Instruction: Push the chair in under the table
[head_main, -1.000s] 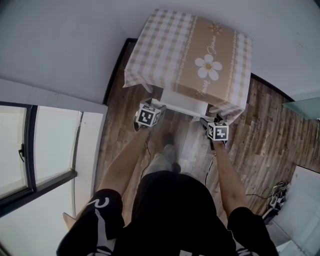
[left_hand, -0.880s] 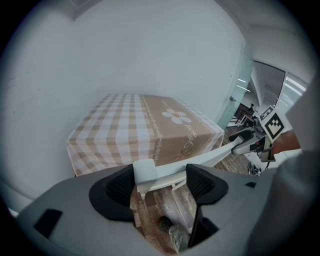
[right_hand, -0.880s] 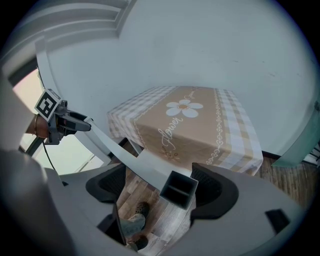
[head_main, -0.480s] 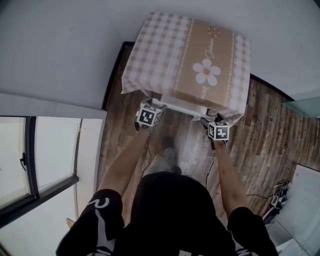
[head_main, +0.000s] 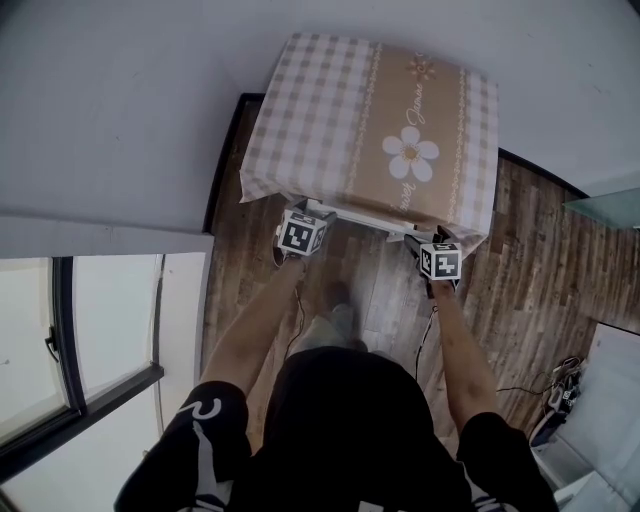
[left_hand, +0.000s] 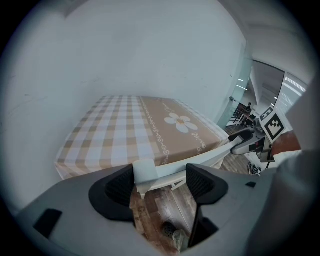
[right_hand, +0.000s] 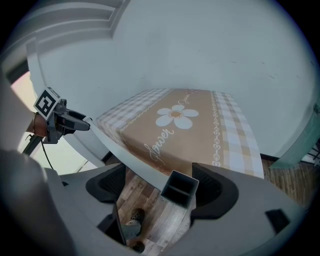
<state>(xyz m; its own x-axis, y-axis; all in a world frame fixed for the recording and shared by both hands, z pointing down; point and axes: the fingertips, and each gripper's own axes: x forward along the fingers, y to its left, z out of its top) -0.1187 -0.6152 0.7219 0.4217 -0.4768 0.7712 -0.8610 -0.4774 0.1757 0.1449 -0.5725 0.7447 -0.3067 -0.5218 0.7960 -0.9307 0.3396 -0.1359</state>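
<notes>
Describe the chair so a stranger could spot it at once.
Start at the table against the wall, covered by a checked cloth with a daisy. At its near edge sits the chair, mostly under the cloth. Its white top rail stands out against the brown floorboards.

Table (head_main: 330, 110) blocks ahead, wall (head_main: 120, 100) beyond; open floor (head_main: 540, 250) right of table.

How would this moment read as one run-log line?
chair: mostly under table | left gripper: open, round back rail end | right gripper: open, round other end
</notes>
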